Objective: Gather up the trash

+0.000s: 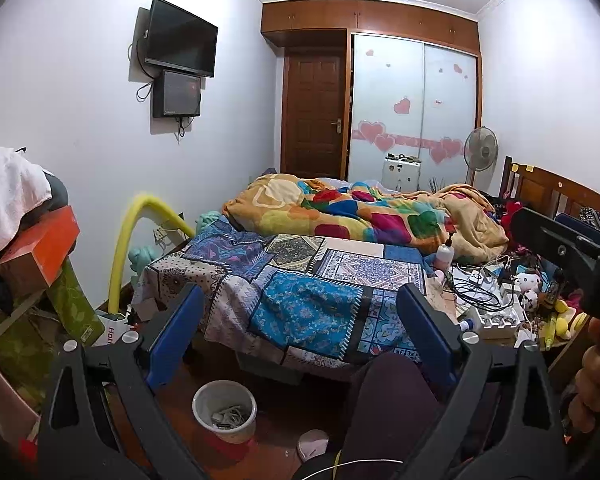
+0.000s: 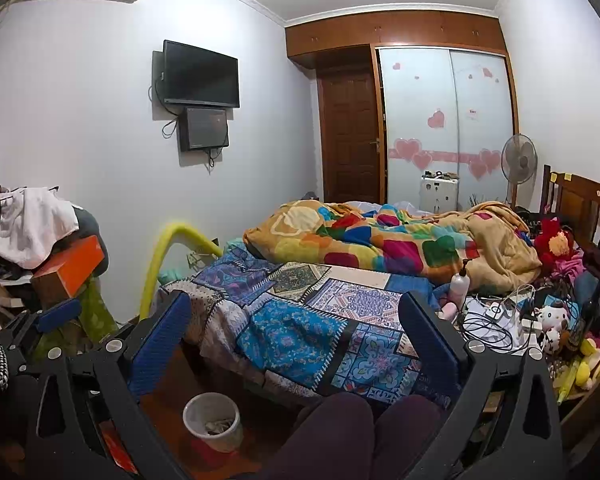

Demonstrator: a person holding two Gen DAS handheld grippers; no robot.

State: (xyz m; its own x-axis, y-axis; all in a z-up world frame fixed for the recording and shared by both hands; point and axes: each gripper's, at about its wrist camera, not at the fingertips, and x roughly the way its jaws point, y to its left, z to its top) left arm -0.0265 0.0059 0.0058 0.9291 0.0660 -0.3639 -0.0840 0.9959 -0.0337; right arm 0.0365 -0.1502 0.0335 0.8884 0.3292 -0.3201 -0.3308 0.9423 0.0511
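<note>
A white trash bin (image 1: pixel 236 434) stands on the floor at the foot of the bed, with crumpled paper scraps (image 1: pixel 228 416) inside. My left gripper (image 1: pixel 300 320) hovers above it, aimed at the patchwork bedspread (image 1: pixel 300 308), open with nothing between its blue pads (image 1: pixel 172 332). In the right wrist view the same bin (image 2: pixel 220 444) sits low and left of centre. My right gripper (image 2: pixel 296 336) is also open and holds nothing. The right tool's black body (image 1: pixel 572 252) shows at the right edge of the left wrist view, with a hand (image 1: pixel 592 384) below it.
The person's knees (image 2: pixel 360 432) fill the bottom centre. A colourful blanket (image 2: pixel 380 240) is heaped on the bed. Cables, chargers, a pump bottle (image 2: pixel 460 284) and plush toys (image 2: pixel 552 320) crowd the bed's right side. Boxes and clothes (image 1: pixel 28 240) are stacked at the left, beside a yellow foam tube (image 1: pixel 128 236).
</note>
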